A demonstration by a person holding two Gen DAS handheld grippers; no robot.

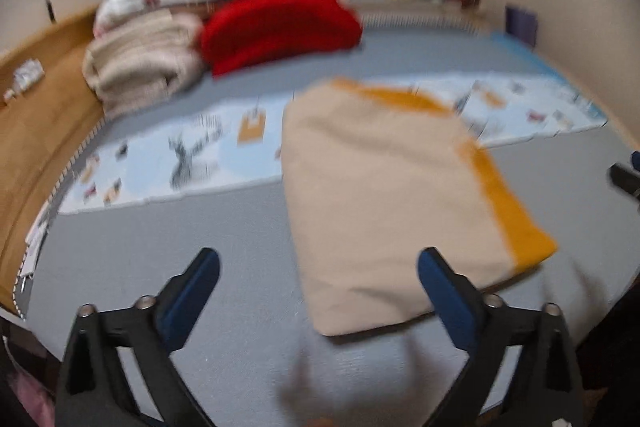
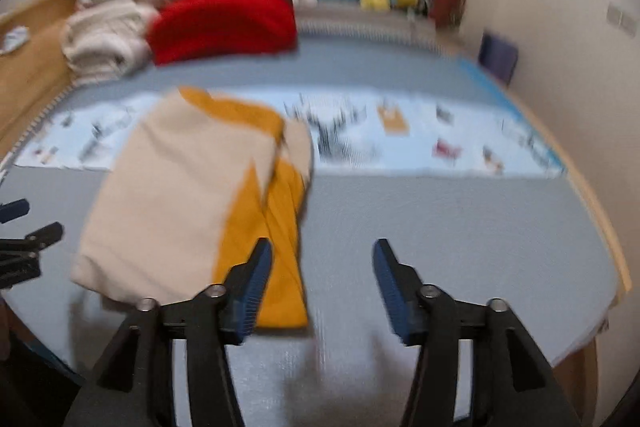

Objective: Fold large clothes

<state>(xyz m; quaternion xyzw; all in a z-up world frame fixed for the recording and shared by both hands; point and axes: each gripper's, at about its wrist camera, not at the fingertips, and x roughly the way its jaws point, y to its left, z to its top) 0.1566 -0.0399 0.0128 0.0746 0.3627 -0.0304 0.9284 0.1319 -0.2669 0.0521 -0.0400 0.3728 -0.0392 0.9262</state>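
Folding of the beige and orange garment (image 1: 384, 211) looked nearly done: it was seen lying as a compact bundle on the gray mat (image 1: 180, 247). The left tool (image 1: 320, 289) and the right tool (image 2: 322, 283) were both held wide open, with nothing gripped. Next, a free edge probably needed to be grasped, or the bundle carried to the pile of folded clothes (image 1: 144, 59) behind.

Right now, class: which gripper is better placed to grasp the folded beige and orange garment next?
Right, probably. The right gripper is open with one finger over the garment's orange edge; the left gripper is open beside its near corner.
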